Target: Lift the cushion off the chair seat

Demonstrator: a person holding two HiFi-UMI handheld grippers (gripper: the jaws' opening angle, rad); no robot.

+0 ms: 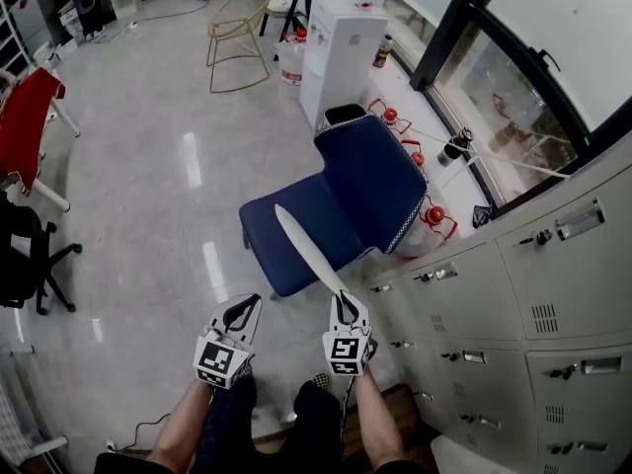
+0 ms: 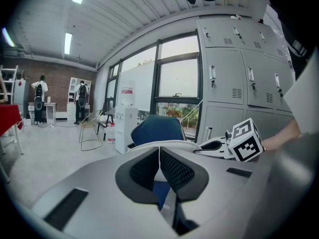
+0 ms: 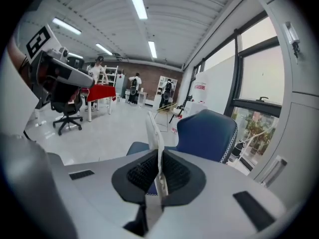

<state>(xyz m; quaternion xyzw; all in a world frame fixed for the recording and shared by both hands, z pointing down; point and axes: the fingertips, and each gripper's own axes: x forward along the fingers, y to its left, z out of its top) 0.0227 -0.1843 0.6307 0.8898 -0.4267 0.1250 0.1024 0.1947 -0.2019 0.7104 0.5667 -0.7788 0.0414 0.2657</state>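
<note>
Head view: the thin white cushion [image 1: 301, 240], seen edge-on, covers a strip of the blue padded chair [image 1: 370, 181]; the chair's base is hidden beneath its seat. The grey metal lockers [image 1: 553, 294] are cut off at the right edge. The red cloth [image 1: 25, 117] on a white frame and the black office chair [image 1: 20, 255] are cut off at the left edge.

Right gripper view: the cushion's near end is hidden between the fingers [image 3: 175, 172] of the right gripper [image 3: 158, 172].

Left gripper view: the far standing figures [image 2: 39, 96] are too small to detail.
</note>
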